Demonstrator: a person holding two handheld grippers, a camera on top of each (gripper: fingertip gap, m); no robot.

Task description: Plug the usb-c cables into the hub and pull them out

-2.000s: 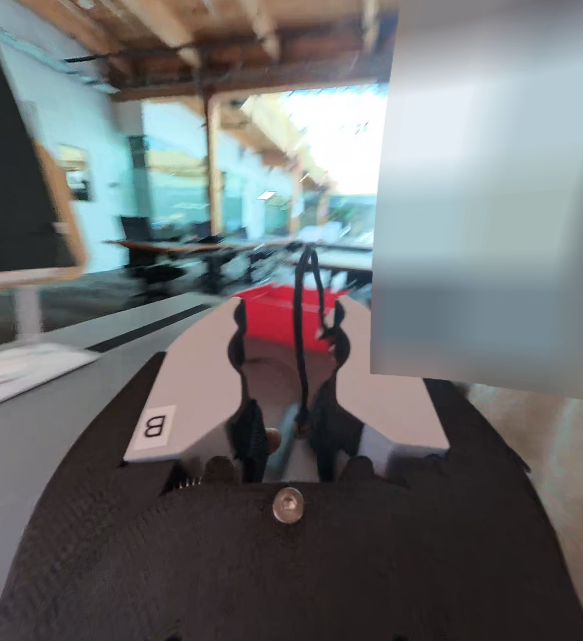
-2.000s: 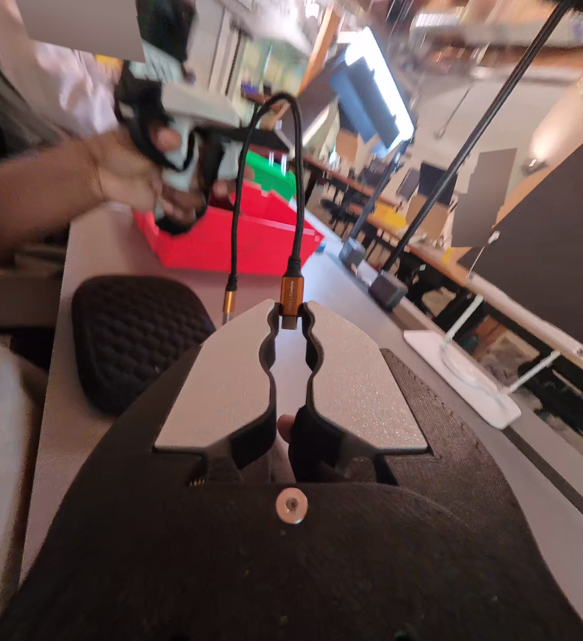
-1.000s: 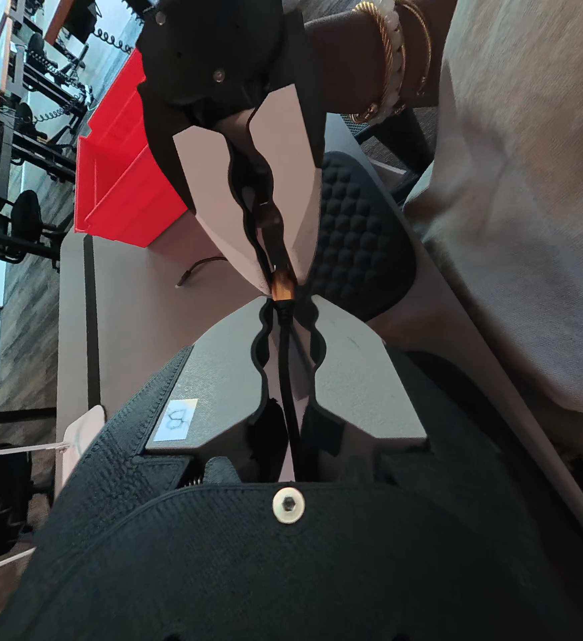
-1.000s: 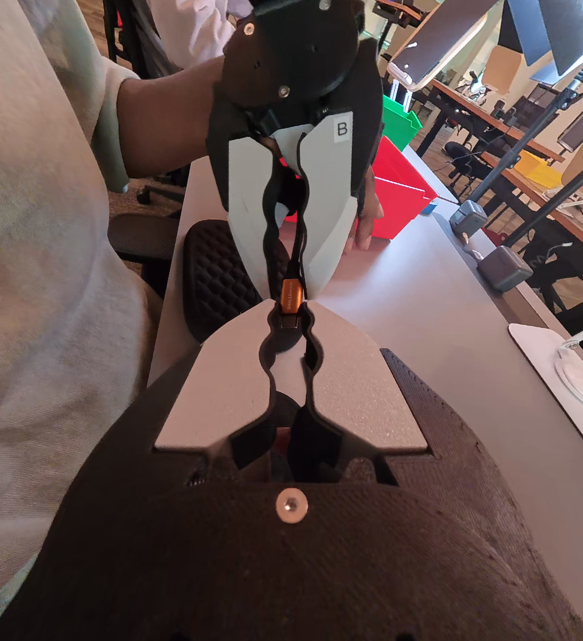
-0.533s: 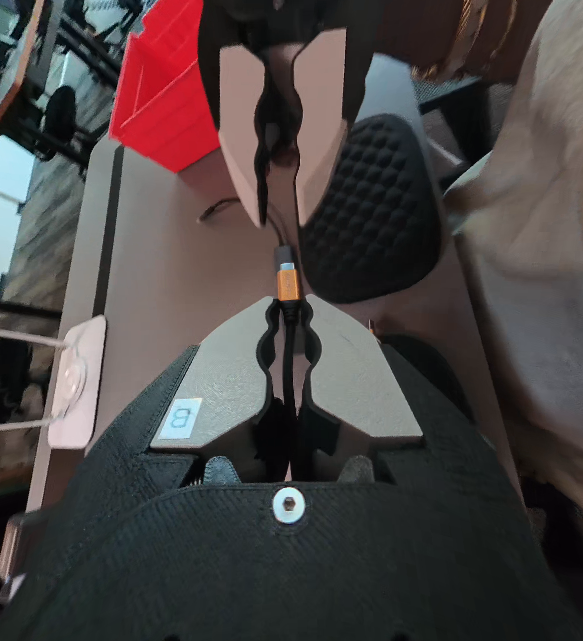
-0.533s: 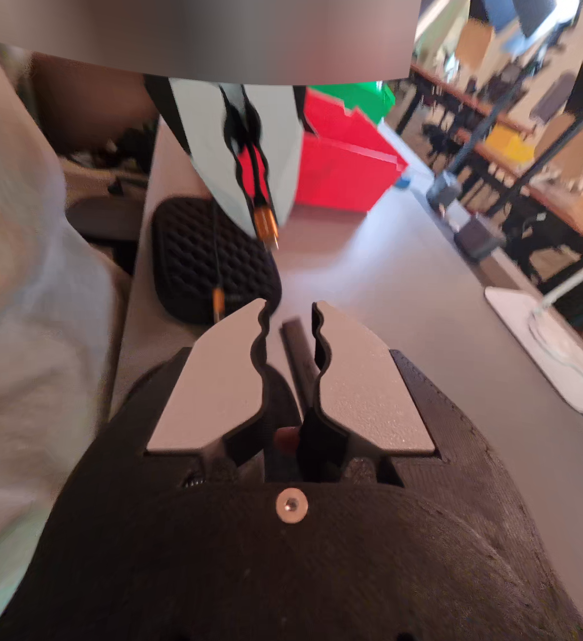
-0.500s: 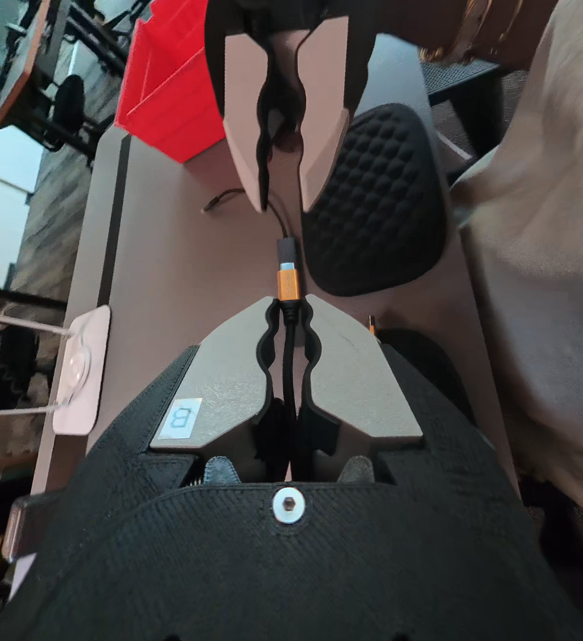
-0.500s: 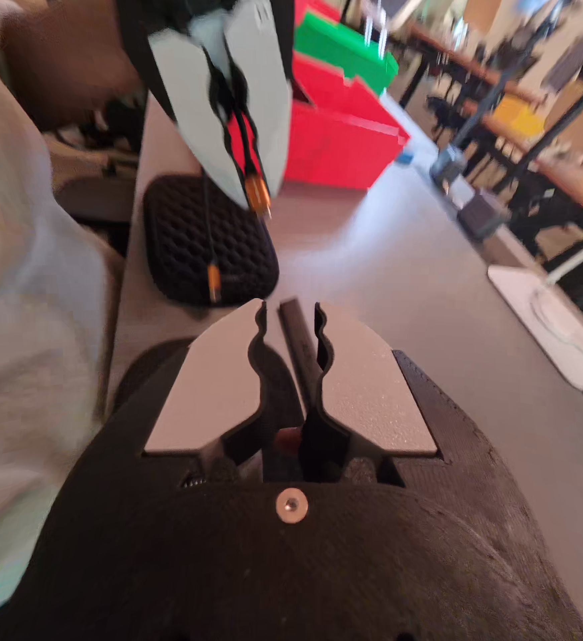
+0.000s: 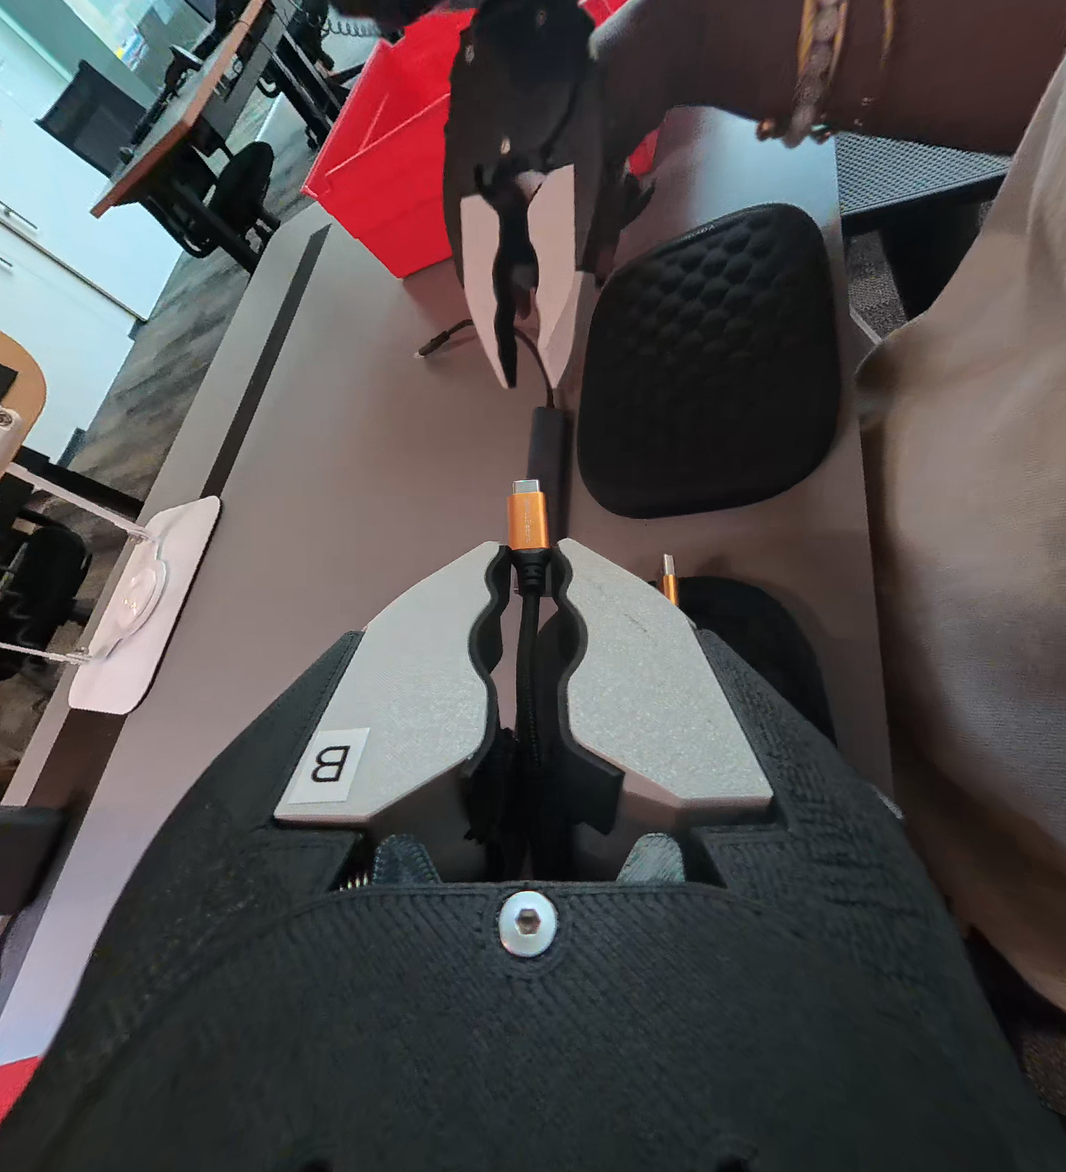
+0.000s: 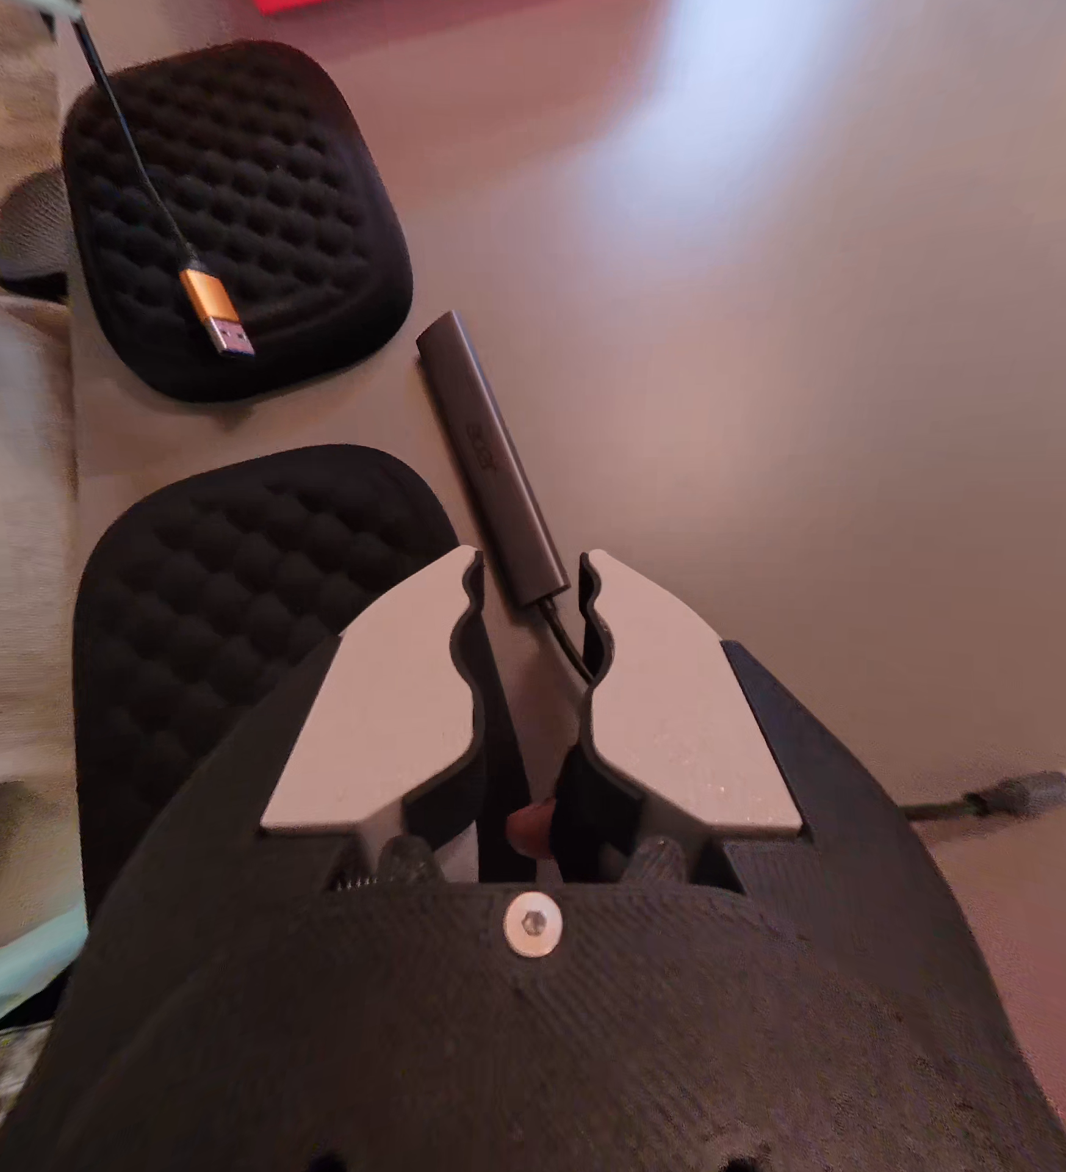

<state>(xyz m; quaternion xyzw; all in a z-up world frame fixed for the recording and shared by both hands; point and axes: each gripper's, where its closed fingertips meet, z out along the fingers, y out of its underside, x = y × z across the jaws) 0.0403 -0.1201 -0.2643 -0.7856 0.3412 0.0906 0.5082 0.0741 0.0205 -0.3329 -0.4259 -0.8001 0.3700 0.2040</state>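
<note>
My left gripper point(image 9: 528, 561) is shut on a black braided cable; its orange USB-C plug point(image 9: 527, 520) sticks out past the fingertips and points at the dark grey hub point(image 9: 546, 444) lying on the table. The cable's other orange plug point(image 10: 210, 311) hangs over a black case. My right gripper point(image 10: 530, 564) is open and empty, low over the hub point(image 10: 492, 463). The hub's near end and its thin tail cable lie between the fingertips. The right gripper also shows in the left wrist view point(image 9: 533, 380), beyond the hub.
Two black quilted case halves point(image 10: 232, 209) point(image 10: 251, 571) lie left of the hub, near the table edge and a person's clothing. A red bin point(image 9: 403, 171) stands at the far end. A white stand base point(image 9: 137, 602) sits at the other table edge. The hub's own plug point(image 10: 1018, 793) lies to the right.
The right gripper let go of the orange plug, opened and dropped down to the hub on the table. The left gripper kept the cable and turned its plug toward the hub.
</note>
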